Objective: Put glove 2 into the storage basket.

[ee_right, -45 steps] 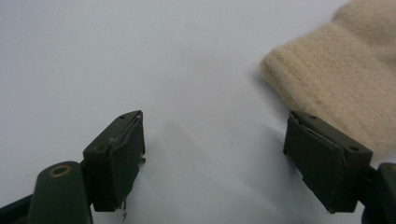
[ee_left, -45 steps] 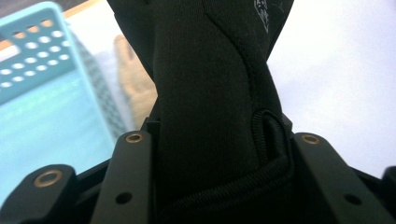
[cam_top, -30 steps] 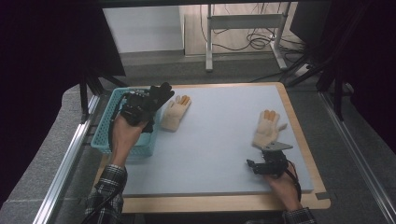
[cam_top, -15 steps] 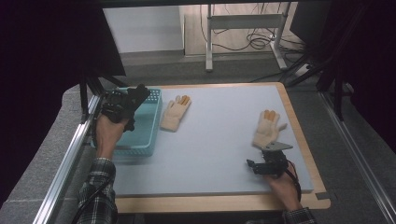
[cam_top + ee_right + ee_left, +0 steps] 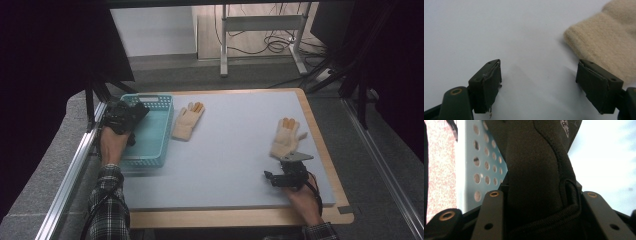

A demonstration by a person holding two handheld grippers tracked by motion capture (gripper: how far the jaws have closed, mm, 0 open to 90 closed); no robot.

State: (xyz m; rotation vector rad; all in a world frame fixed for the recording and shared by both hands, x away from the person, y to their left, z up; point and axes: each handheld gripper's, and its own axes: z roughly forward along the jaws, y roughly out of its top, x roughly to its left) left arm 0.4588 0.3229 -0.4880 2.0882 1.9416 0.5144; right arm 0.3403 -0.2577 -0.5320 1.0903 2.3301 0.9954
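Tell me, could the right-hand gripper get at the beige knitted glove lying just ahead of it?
Probably yes: the right gripper has its jaws open with bare grey mat between them, and the beige knitted glove lies just ahead, its cuff beside one jaw.

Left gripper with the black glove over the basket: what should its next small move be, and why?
Probably lower it a little and open the jaws. The left gripper is shut on the black glove, which hangs between its jaws, and the teal basket lies right under it, its perforated wall close behind the glove. The right gripper waits open by a beige glove.
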